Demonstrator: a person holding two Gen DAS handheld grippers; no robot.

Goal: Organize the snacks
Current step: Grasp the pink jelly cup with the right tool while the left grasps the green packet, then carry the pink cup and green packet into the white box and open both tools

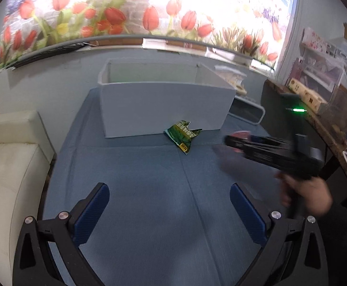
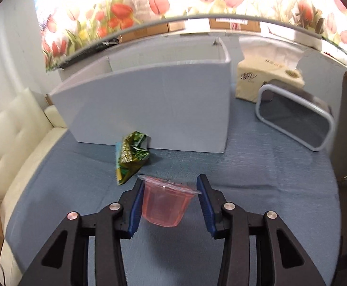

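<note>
Lying on blue cloth (image 2: 268, 166): one green packet (image 2: 130, 155); right gripper (image 2: 171, 200) clasping one pink cup (image 2: 165, 206); left gripper (image 1: 170, 207) released.

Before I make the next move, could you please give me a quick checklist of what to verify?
1. Jelly cup sits between the right gripper's fingers: ok.
2. Both fingers press firmly on the cup: cannot tell.
3. Left gripper open and empty: ok.
4. White box open at the top: ok.
5. Green snack packet put away: not ok, it lies on the cloth before the box.
</note>
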